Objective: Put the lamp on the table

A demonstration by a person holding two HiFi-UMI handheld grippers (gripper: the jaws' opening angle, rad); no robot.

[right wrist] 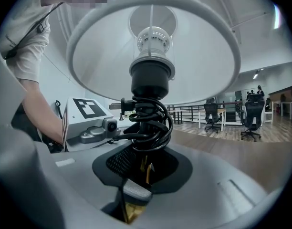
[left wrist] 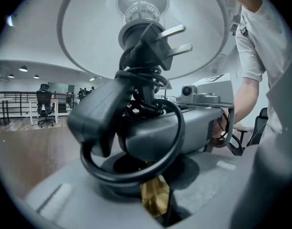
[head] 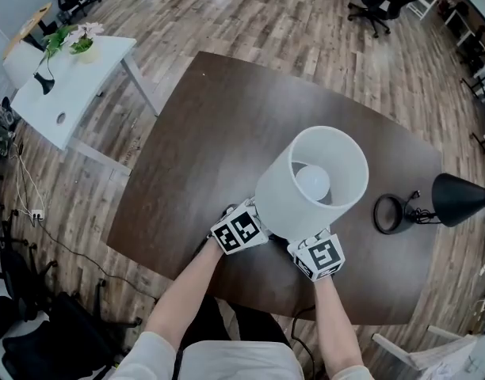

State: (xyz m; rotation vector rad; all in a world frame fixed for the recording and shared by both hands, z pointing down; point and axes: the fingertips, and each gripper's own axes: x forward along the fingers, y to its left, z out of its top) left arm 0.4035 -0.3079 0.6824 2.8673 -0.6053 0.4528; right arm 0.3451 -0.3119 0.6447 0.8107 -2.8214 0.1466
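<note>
Clamping the white lamp (head: pixel 311 182): left gripper (head: pixel 244 226) and right gripper (head: pixel 315 253).

The lamp (head: pixel 284 204) has a white drum shade (head: pixel 349 145), tipped so that its open top shows the round white bulb (head: pixel 312 180) inside. Below the black socket (right wrist: pixel 152 78), a black cord (right wrist: pixel 148 125) is wound in loops round the brass stem (right wrist: pixel 145 168), its two-pin plug (left wrist: pixel 158 44) sticking out sideways. The lamp is over the near edge of the dark brown table (head: pixel 227 133), its base hidden.
</note>
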